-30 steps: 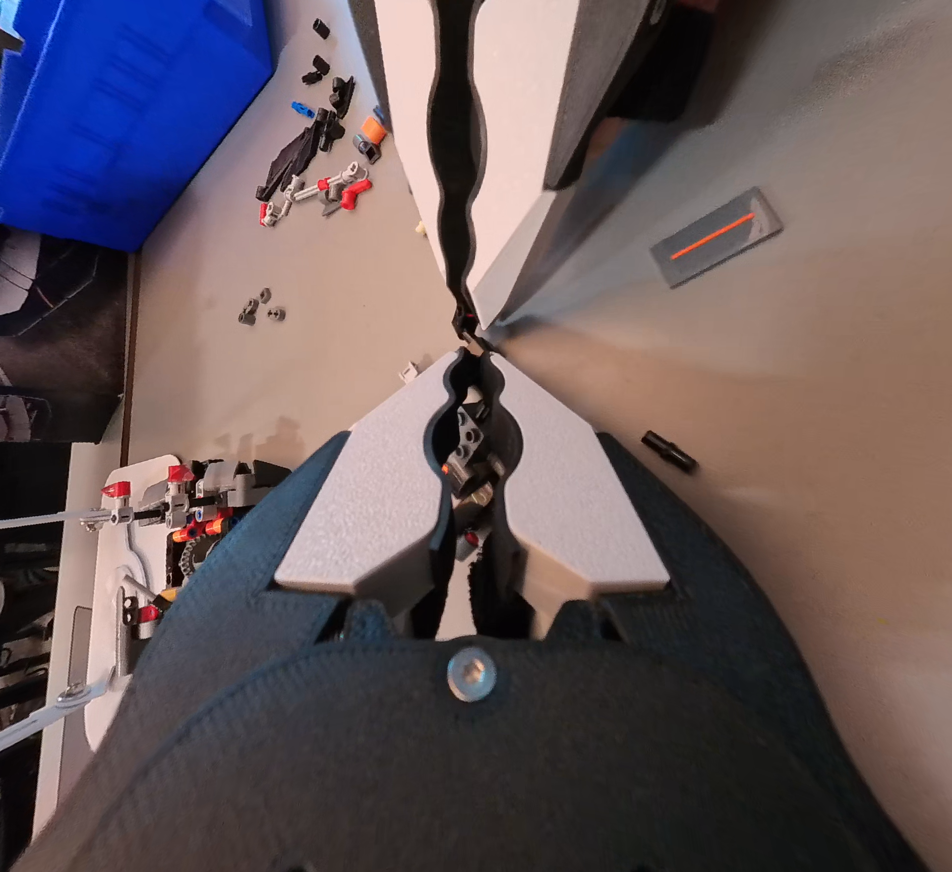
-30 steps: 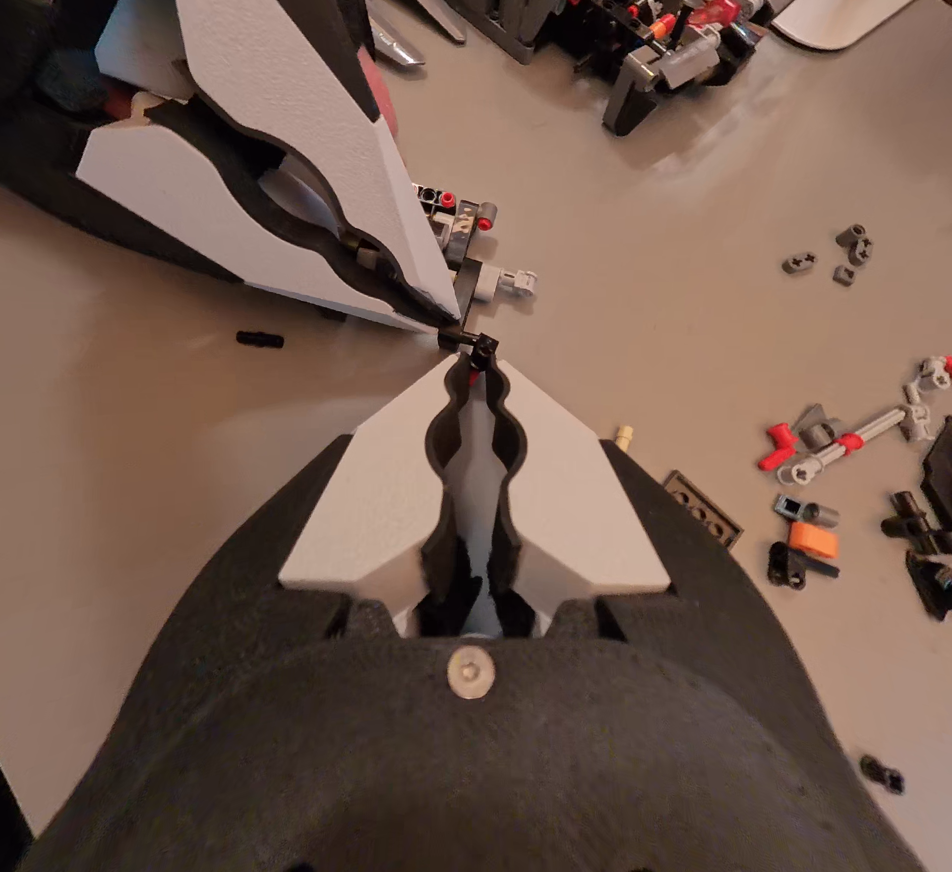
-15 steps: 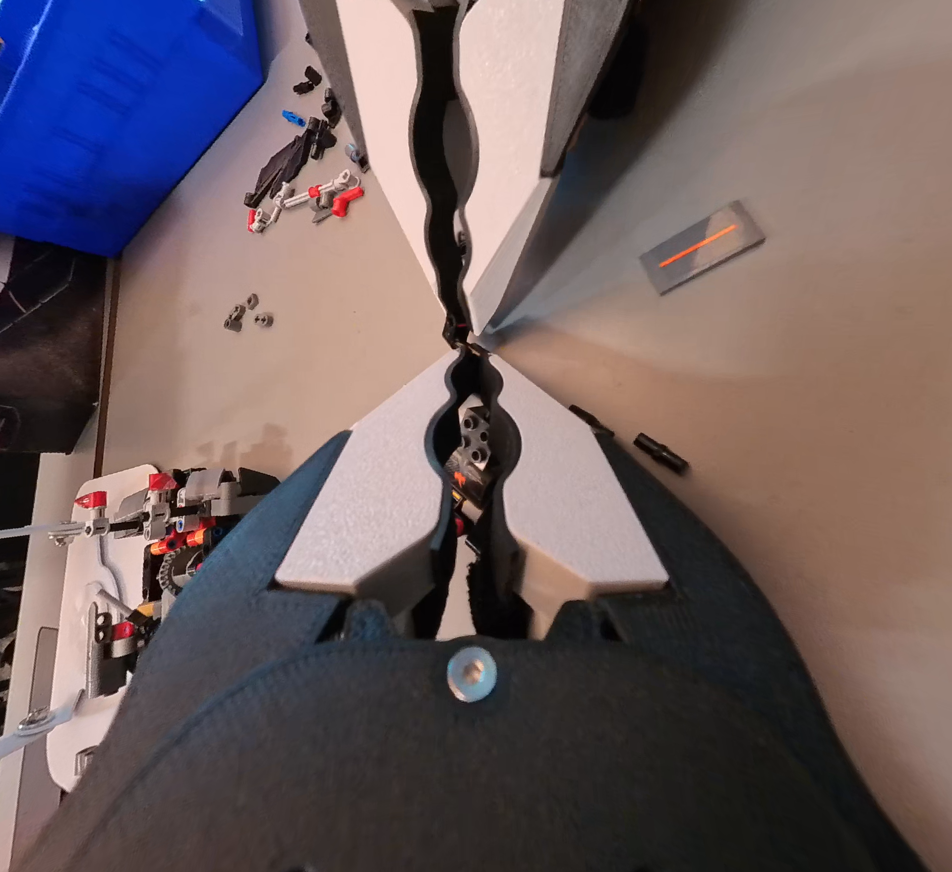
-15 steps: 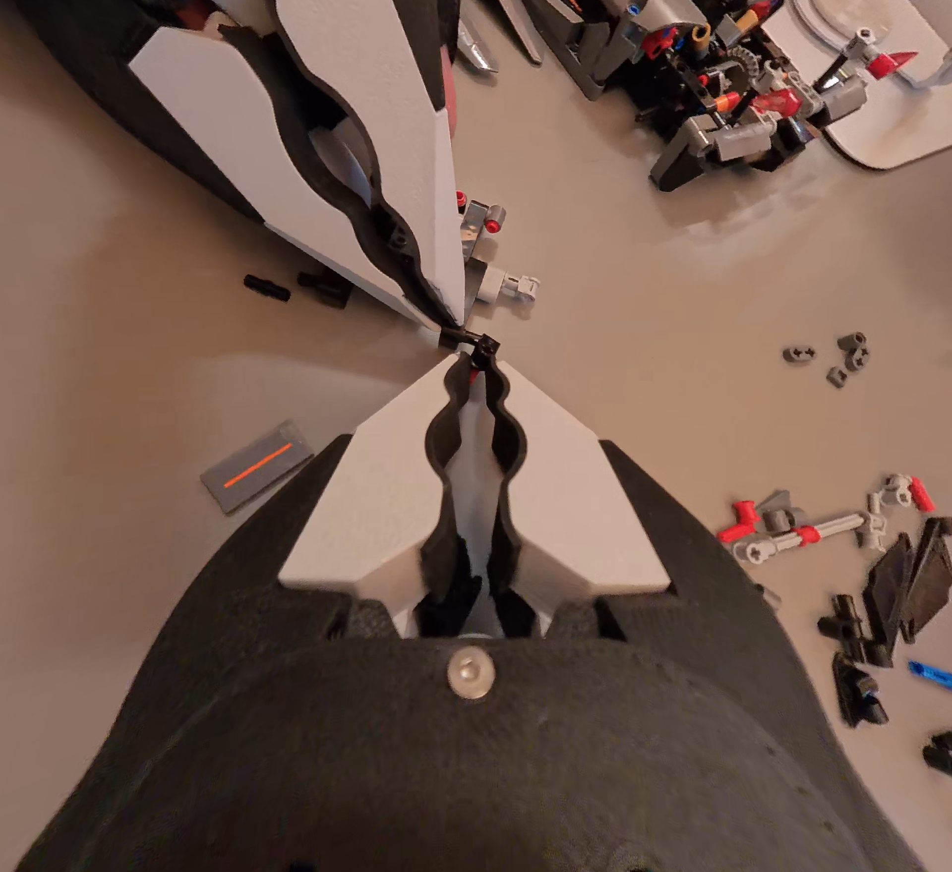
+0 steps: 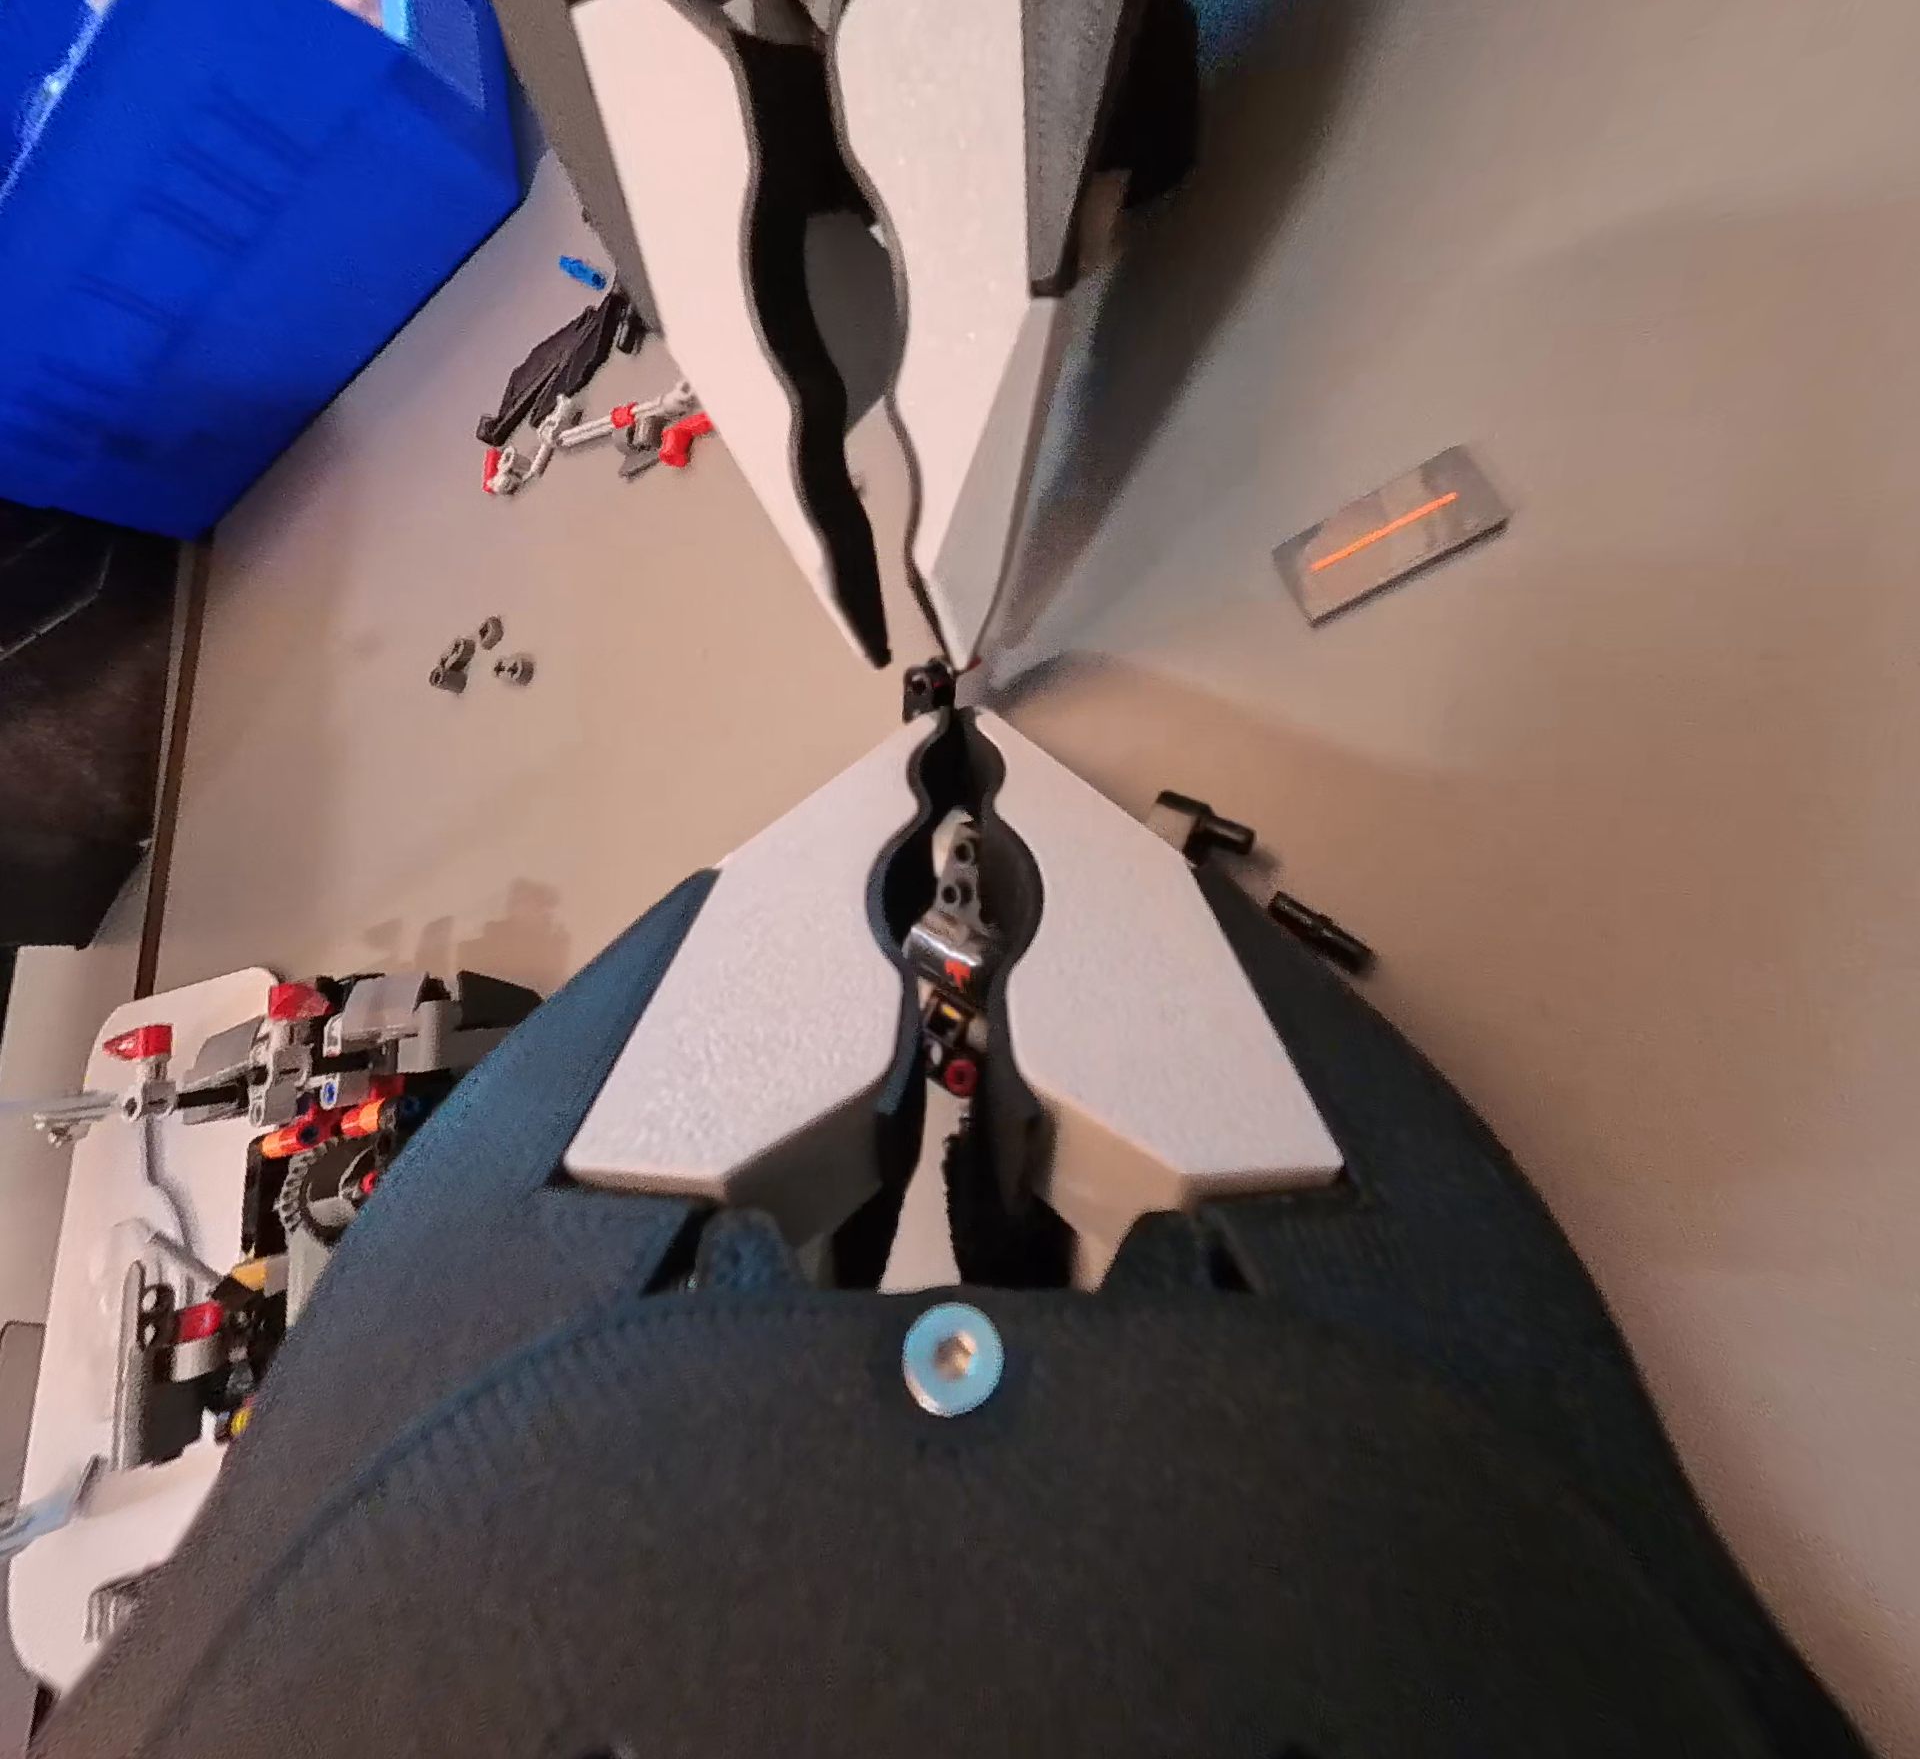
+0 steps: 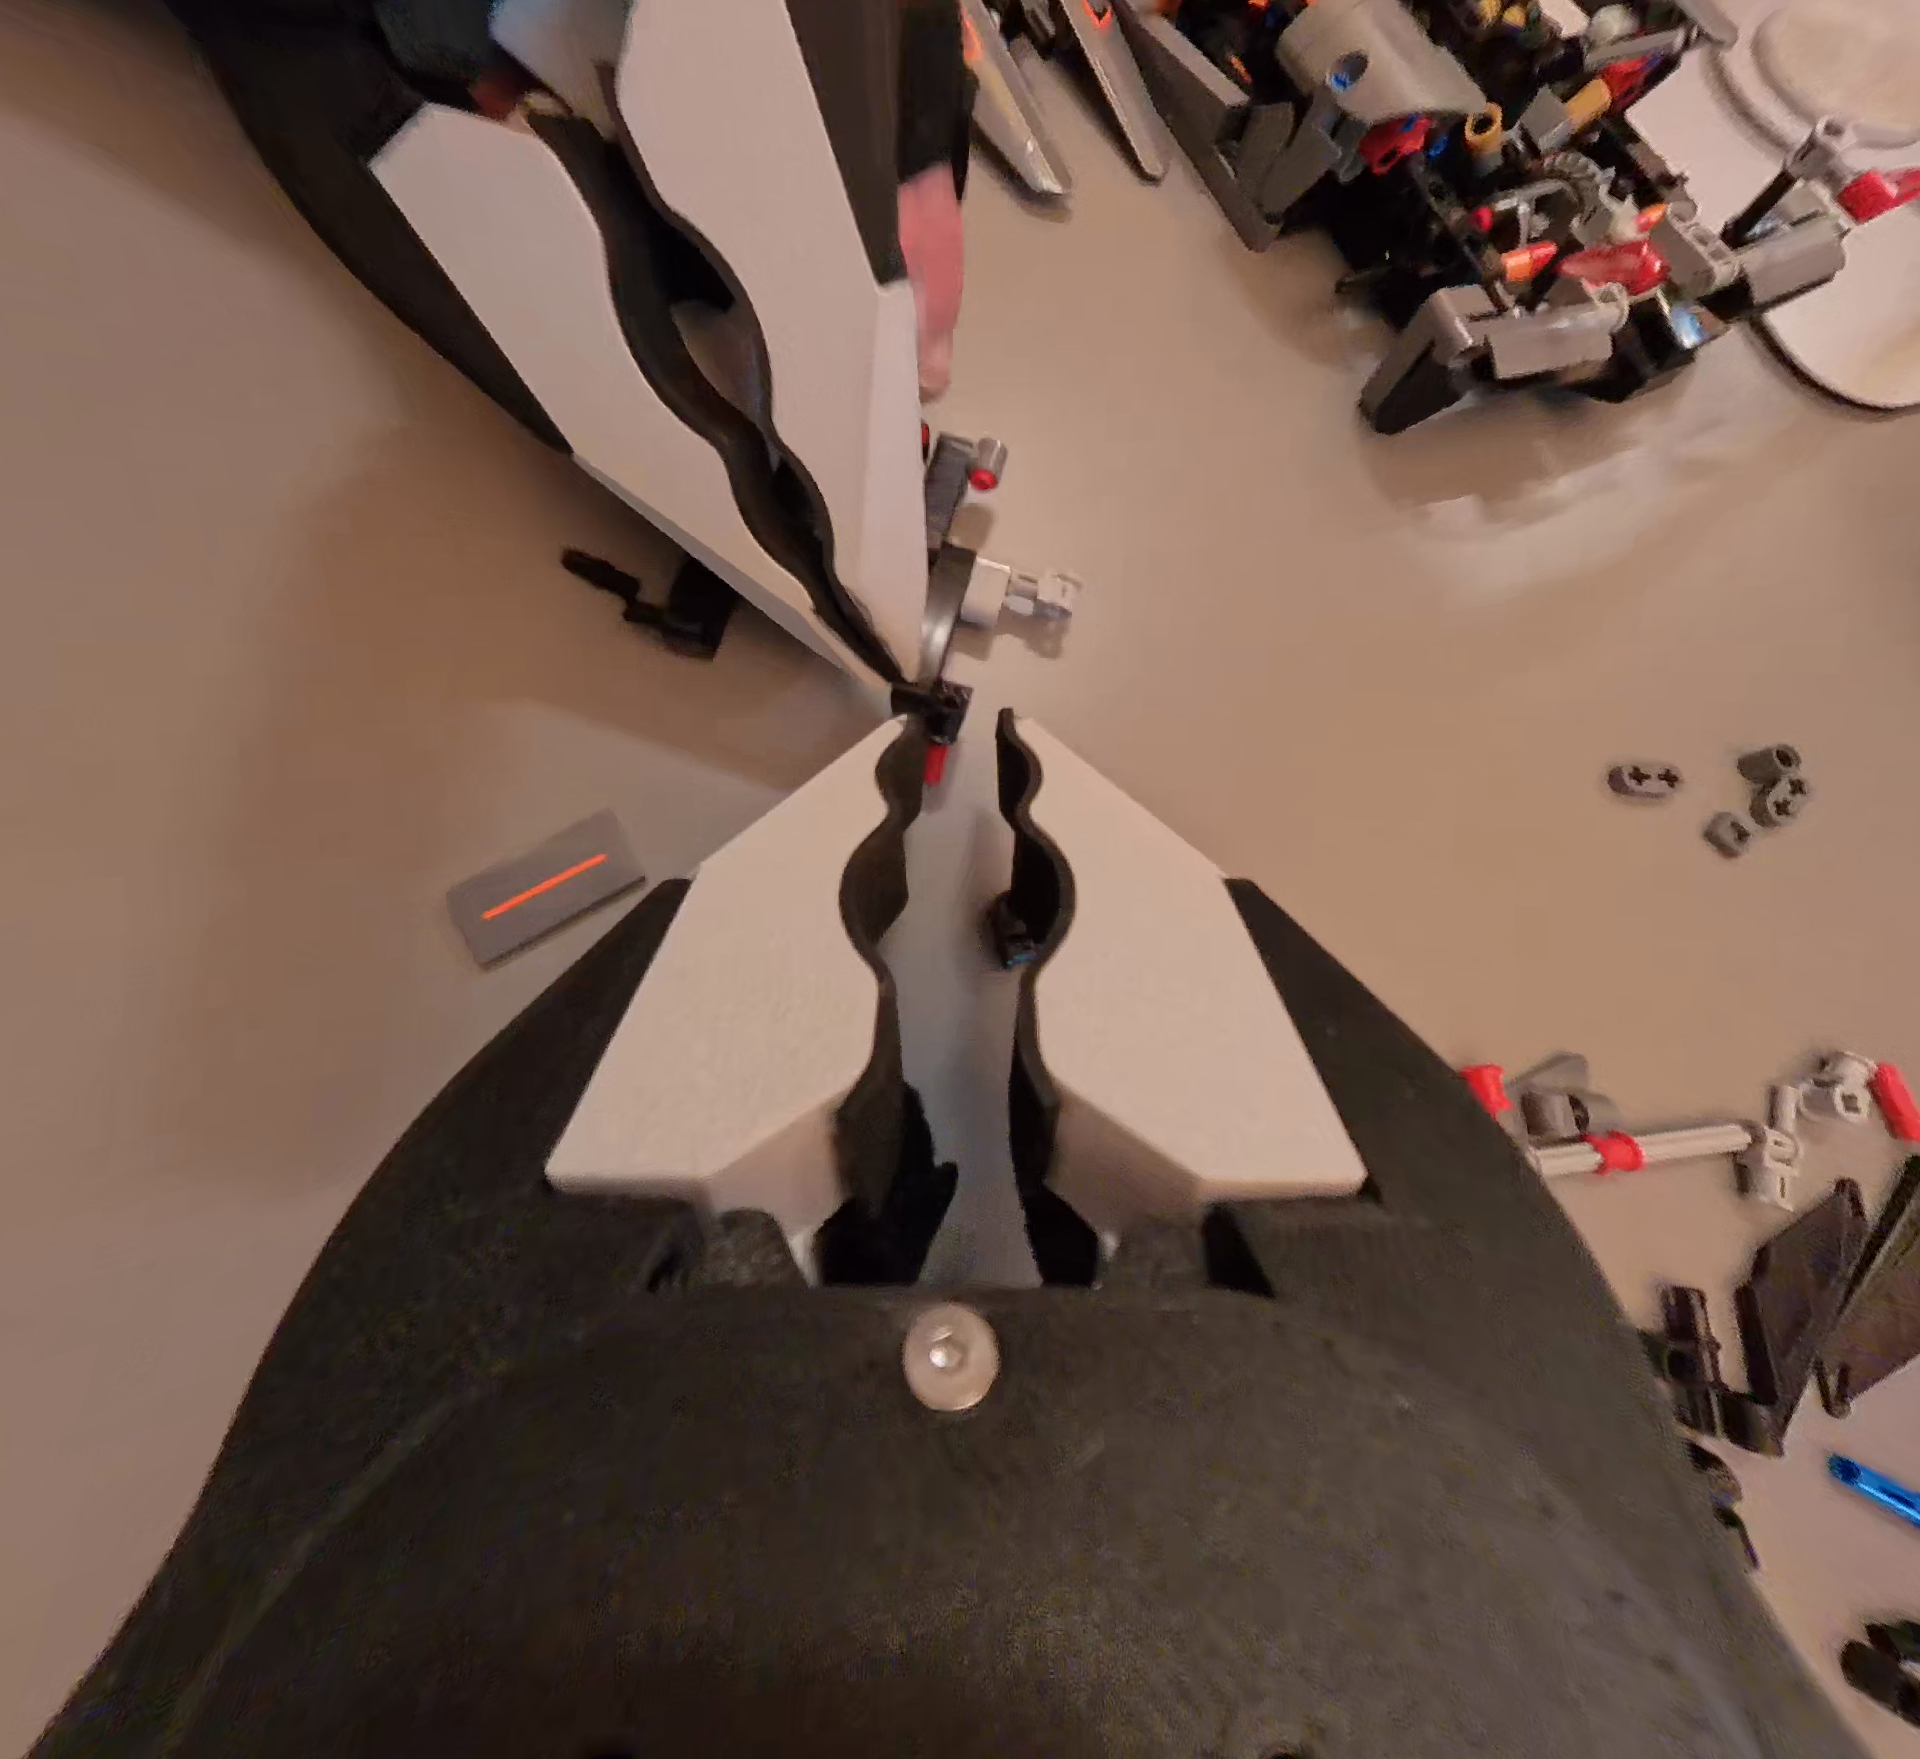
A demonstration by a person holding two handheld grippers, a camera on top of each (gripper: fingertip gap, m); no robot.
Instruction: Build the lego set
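My left gripper (image 5: 951,722) is closed tight on a small lego sub-assembly (image 5: 956,920), grey and black with red pins, sitting in the gap between its fingers at frame centre. My right gripper (image 6: 961,722) has its jaws parted a little, tips apart, clamping nothing. A tiny black connector with a red pin (image 6: 940,717) sits at the tips where both grippers meet, joined to the sub-assembly; it touches my right gripper's left tip only.

The surface is a plain beige tabletop (image 6: 1299,629), matte, warm light. In the right wrist view the big partly built lego model (image 6: 1475,151) fills the upper right, part resting on a white board (image 6: 1860,327). Loose grey connectors (image 6: 1714,795) lie mid right, a grey axle with red bushes (image 6: 1642,1143) lower right, black panels (image 6: 1829,1294) below it. A grey tile with an orange stripe (image 6: 545,899) lies mid left. In the left wrist view a blue plastic bin (image 5: 208,182) stands upper left at the table edge, black pins (image 5: 1320,930) lie mid right.
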